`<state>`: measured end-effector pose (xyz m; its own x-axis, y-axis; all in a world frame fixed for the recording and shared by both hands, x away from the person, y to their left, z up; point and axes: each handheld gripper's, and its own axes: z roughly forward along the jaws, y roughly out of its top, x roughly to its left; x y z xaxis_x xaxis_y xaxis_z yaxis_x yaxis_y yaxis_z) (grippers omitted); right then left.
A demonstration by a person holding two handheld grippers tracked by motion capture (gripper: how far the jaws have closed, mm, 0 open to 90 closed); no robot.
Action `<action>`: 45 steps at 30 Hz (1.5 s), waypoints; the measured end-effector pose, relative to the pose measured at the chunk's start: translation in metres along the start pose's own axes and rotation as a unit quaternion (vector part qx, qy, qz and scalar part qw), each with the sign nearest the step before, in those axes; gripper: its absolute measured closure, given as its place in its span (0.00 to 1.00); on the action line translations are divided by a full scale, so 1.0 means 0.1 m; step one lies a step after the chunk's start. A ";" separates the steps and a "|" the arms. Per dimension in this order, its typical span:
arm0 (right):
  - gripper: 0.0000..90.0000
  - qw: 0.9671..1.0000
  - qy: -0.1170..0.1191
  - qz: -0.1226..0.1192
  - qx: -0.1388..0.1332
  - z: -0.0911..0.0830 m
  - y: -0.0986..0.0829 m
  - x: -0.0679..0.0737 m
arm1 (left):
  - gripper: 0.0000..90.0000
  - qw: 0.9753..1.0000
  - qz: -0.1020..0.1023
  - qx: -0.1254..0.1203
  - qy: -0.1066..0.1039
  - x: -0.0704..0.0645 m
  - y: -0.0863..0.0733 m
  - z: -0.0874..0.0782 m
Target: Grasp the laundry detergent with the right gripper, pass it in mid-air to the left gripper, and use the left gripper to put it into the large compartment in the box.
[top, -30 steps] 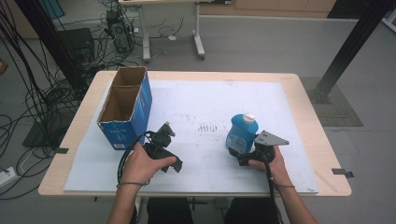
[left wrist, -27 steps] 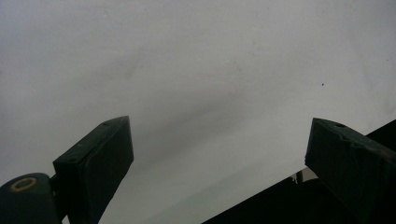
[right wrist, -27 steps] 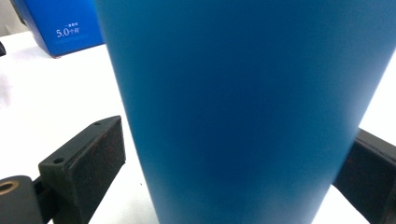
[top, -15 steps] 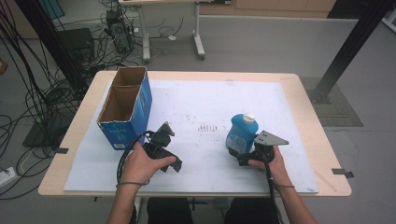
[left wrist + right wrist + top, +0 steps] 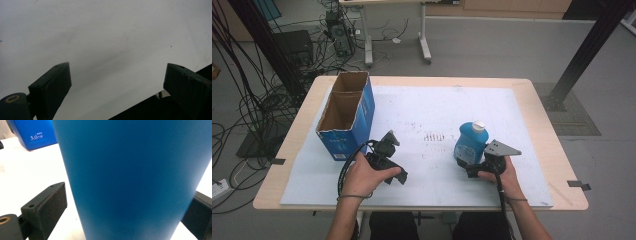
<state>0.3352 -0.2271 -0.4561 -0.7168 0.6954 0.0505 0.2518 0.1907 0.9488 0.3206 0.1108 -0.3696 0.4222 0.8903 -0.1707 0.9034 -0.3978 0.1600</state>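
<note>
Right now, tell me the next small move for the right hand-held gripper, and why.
Probably close it on the blue bottle. The right hand-held gripper already straddles the bottle's body, with a visible gap beside its left pad, so it is not yet clamped. The bottle stands upright on the white mat.

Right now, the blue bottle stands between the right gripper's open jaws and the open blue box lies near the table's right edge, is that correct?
Not quite: the blue box sits near the table's left edge, as the high view shows. The blue bottle does stand between the right gripper's open jaws.
</note>
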 end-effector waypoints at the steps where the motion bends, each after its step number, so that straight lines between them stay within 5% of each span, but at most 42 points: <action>1: 0.04 1.000 -0.001 -0.002 0.001 0.00 0.00 0.00 | 0.09 1.000 0.001 0.000 0.001 0.00 0.00 0.00; 45: 0.04 1.000 -0.001 -0.002 -0.001 -0.01 0.00 0.00 | 0.09 1.000 0.003 0.000 0.001 -0.05 0.02 0.00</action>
<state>0.3350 -0.2275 -0.4556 -0.7169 0.6957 0.0459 0.2475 0.1925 0.9496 0.3205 0.1058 -0.3689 0.4268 0.8887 -0.1677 0.9011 -0.4023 0.1615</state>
